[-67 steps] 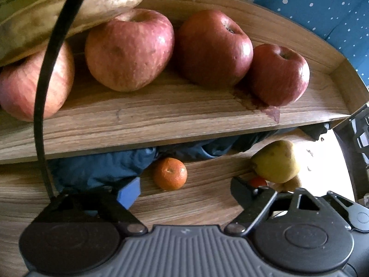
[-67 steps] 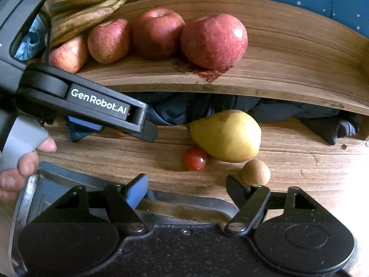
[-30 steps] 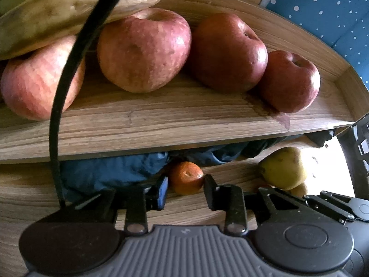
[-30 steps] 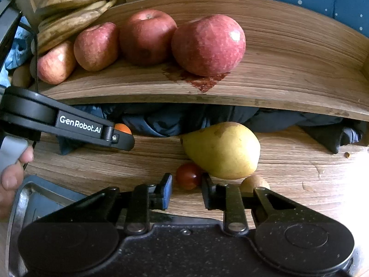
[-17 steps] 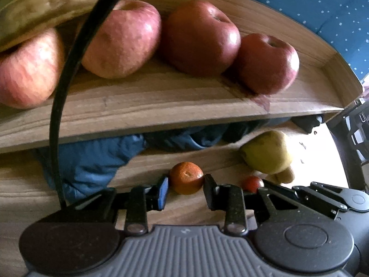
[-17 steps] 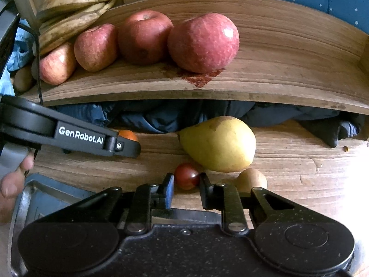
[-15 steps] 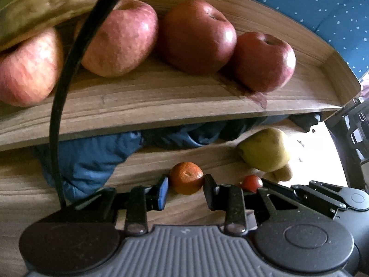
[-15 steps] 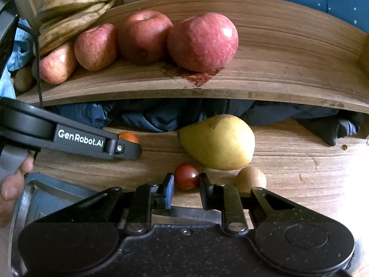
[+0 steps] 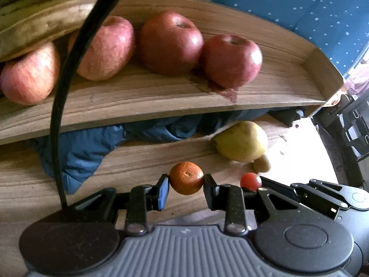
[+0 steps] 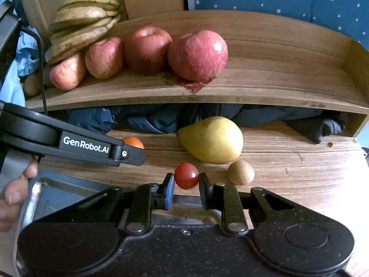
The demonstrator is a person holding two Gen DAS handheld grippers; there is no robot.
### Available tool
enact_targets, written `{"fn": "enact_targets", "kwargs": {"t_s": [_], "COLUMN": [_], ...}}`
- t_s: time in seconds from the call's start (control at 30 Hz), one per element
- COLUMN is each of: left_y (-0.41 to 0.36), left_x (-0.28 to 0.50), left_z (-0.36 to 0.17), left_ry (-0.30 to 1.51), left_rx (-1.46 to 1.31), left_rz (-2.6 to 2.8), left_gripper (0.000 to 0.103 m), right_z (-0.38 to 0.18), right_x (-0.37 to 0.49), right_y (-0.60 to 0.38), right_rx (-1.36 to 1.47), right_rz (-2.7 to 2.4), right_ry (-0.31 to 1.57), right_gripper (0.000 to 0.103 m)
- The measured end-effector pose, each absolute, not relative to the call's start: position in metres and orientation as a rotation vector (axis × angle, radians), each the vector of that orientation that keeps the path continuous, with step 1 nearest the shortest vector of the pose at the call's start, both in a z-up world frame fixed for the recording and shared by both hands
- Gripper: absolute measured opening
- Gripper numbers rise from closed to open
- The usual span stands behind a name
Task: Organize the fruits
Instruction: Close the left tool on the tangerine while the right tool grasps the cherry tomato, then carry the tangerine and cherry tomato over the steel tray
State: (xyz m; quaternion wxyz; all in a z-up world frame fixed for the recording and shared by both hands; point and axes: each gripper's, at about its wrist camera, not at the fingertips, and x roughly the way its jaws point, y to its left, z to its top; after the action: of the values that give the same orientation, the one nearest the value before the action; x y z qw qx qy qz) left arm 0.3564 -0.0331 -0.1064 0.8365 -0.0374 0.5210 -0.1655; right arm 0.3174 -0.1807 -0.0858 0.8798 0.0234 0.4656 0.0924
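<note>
"GenRobot.AI" reads white along the left gripper (image 10: 129, 153), whose jaws clamp the mandarin (image 9: 186, 178) above the wooden table (image 10: 299, 173). The right gripper (image 10: 186, 184) pinches the cherry tomato (image 10: 186, 176) just beside the pear (image 10: 213, 139), over a metal tray (image 10: 41, 191) shown only in the right view. The shelf (image 10: 276, 69) lies bare right of the apples (image 10: 197, 55).

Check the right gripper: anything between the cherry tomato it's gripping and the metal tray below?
Nothing visible. The right gripper is shut on the cherry tomato, and the metal tray lies directly beneath and left of it. The left gripper, holding the mandarin, sits farther left, over the tray's far edge.
</note>
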Motion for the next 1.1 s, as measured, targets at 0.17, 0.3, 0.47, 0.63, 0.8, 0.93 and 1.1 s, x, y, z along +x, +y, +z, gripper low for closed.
{"fn": "enact_targets", "kwargs": {"t_s": [0.17, 0.3, 0.47, 0.63, 0.8, 0.93, 1.1], "left_y": [-0.041, -0.042, -0.047, -0.055, -0.058, -0.058, -0.053], "left_x": [0.342, 0.329, 0.315, 0.300, 0.286, 0.277, 0.264], "left_z": [-0.100, -0.096, -0.093, -0.091, -0.088, -0.086, -0.082], "left_ry": [1.092, 1.088, 1.086, 1.081, 1.075, 1.068, 1.057], "left_rx": [-0.079, -0.081, -0.082, -0.086, -0.087, -0.093, -0.104], "left_rz": [-0.356, -0.354, -0.352, -0.350, -0.348, -0.339, -0.319], "left_gripper": [0.035, 0.035, 0.035, 0.035, 0.035, 0.035, 0.035], "right_z": [-0.077, -0.071, -0.063, -0.061, -0.059, -0.056, -0.053], "right_x": [0.301, 0.288, 0.269, 0.253, 0.239, 0.230, 0.220], "right_y": [-0.189, -0.193, -0.199, -0.203, -0.206, -0.205, -0.202], "right_rx": [0.049, 0.046, 0.045, 0.043, 0.040, 0.034, 0.026], "right_rz": [0.194, 0.196, 0.201, 0.211, 0.224, 0.239, 0.265], "right_ry": [0.953, 0.945, 0.934, 0.937, 0.941, 0.941, 0.936], "right_gripper": [0.024, 0.024, 0.024, 0.024, 0.024, 0.024, 0.024]}}
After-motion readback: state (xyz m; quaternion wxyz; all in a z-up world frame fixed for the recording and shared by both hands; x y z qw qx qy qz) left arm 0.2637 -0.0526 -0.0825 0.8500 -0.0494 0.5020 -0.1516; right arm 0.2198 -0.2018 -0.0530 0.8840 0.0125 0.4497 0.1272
